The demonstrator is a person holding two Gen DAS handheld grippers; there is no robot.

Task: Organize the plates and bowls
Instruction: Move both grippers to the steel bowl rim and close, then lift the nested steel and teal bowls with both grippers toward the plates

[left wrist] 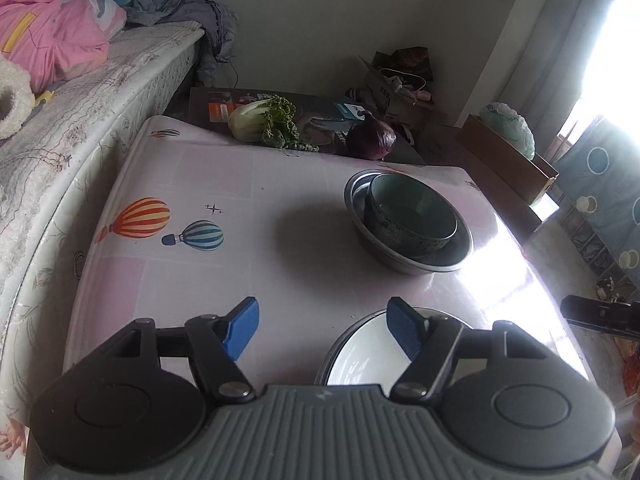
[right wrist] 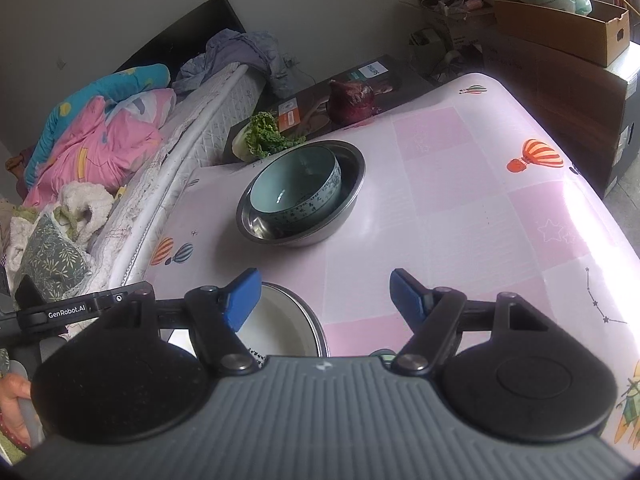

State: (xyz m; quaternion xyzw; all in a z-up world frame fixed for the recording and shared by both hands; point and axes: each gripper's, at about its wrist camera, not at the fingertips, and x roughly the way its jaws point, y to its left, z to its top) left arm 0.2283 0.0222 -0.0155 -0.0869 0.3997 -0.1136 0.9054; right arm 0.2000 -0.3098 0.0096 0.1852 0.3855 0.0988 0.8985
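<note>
The surface (right wrist: 460, 208), under a glossy pink cloth printed with hot-air balloons, fills the middle of both views and looks slick, so dishes pushed sideways would probably slide rather than tip.

Upper centre of the right wrist view, and right of centre in the left wrist view, stands the steel basin (right wrist: 348, 184) (left wrist: 460, 258). It looks thin, stiff and light, with a rolled rim that offers the best place to pinch; its polished wall would likely slip under a side squeeze.

Inside the basin sits the patterned ceramic bowl (right wrist: 304, 208) (left wrist: 408, 234), leaning against the wall and tilted, not nested flat. It is probably heavier and chip-prone, so a hold across its rim, one pad inside and one outside, seems safest, lifting straight up to clear the metal.

At the lower edge of both views lies a white plate (right wrist: 280, 328) (left wrist: 360, 356) with a dark rim, partly hidden by the tools. It is flat and brittle, best taken at its edge.

The left tool (left wrist: 322, 330) and right tool (right wrist: 325, 300) both stand with jaws apart, gripping nothing.
</note>
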